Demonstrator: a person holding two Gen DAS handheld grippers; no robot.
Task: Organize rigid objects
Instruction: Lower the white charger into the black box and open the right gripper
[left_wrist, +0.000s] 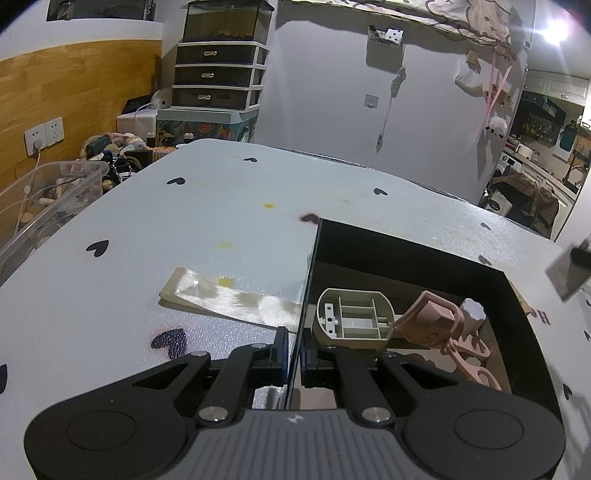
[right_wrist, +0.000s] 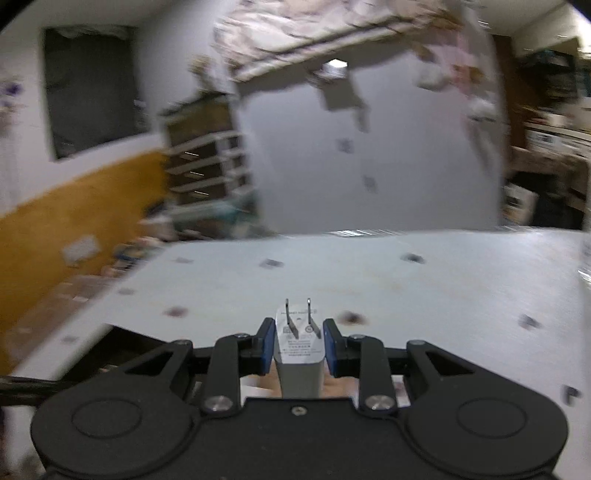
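Gripping the black box (left_wrist: 406, 254) wall, the left gripper (left_wrist: 294, 349) steadies it. Right gripper (right_wrist: 299, 345) pinches a white charger (right_wrist: 299, 354), prongs forward; best carry it well over the rim, then lower gently beside the pink piece (left_wrist: 439, 325).

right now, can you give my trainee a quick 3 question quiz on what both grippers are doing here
1. True or false: the left gripper is clamped on the wall of the black box.
2. What does the right gripper hold? A) pink eyelash curler B) white plug adapter C) clear strip
3. Fill in: the pink eyelash curler lies ____ the box.

Key: 1 true; 2 B, the white plug adapter; 3 inside.
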